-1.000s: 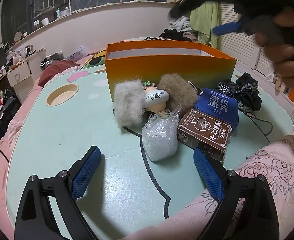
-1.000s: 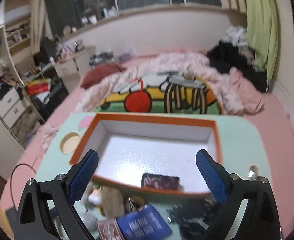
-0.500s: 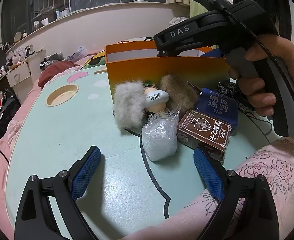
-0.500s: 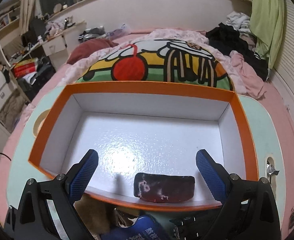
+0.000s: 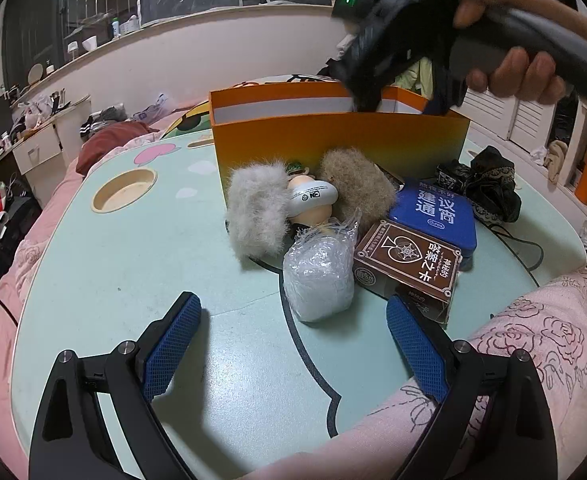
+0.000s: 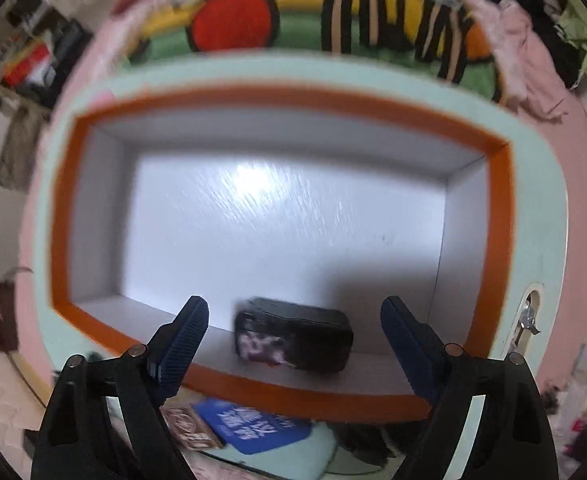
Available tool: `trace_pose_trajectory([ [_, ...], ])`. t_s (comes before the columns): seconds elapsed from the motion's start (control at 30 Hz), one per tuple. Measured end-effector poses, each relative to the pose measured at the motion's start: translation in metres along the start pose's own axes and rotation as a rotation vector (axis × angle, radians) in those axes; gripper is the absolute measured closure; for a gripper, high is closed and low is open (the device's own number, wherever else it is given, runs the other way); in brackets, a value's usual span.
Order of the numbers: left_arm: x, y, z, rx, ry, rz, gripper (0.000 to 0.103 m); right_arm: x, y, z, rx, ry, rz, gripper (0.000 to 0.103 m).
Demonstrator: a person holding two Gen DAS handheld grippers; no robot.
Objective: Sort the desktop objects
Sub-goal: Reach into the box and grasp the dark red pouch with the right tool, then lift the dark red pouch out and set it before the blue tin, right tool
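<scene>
Orange box [image 6: 497, 216] on the mint desk [image 5: 125, 264] holds one dark pouch [image 6: 293, 340].

The right tongs [image 6: 293, 316] point down into the box, jaws apart and just closing a little, the pouch between them but untouched, against the near wall. Outside, before the box: a blue tin [image 5: 433, 208] marked "durex", a brown card box [image 5: 407, 260], a "GN" figurine [image 5: 313, 200]. The left tongs [image 5: 293, 332] hover apart and empty near a wrapped bundle [image 5: 317, 280].
</scene>
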State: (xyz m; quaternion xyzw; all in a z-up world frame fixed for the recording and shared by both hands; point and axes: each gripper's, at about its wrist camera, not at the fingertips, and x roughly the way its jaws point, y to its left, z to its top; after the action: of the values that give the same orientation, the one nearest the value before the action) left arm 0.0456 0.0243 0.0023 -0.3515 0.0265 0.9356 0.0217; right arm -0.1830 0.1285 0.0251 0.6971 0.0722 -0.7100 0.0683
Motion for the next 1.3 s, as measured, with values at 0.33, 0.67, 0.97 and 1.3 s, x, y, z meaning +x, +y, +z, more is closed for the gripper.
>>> trace_pose_trajectory([
  [0.33,0.0,-0.003,0.0,0.002,-0.002,0.0,0.009,-0.014,0.006,-0.013,-0.021,-0.098,0.064,0.042],
  [0.67,0.0,-0.003,0.0,0.002,-0.002,0.0,0.009,-0.107,-0.024,-0.141,-0.083,-0.533,0.232,0.042],
  [0.97,0.0,-0.002,0.0,0.003,-0.002,0.001,0.009,-0.014,-0.029,-0.213,0.01,-0.637,0.148,0.042],
  [1.3,0.001,-0.003,0.0,0.003,-0.002,0.001,0.009,0.009,-0.013,-0.252,-0.049,-0.813,-0.003,0.01],
])
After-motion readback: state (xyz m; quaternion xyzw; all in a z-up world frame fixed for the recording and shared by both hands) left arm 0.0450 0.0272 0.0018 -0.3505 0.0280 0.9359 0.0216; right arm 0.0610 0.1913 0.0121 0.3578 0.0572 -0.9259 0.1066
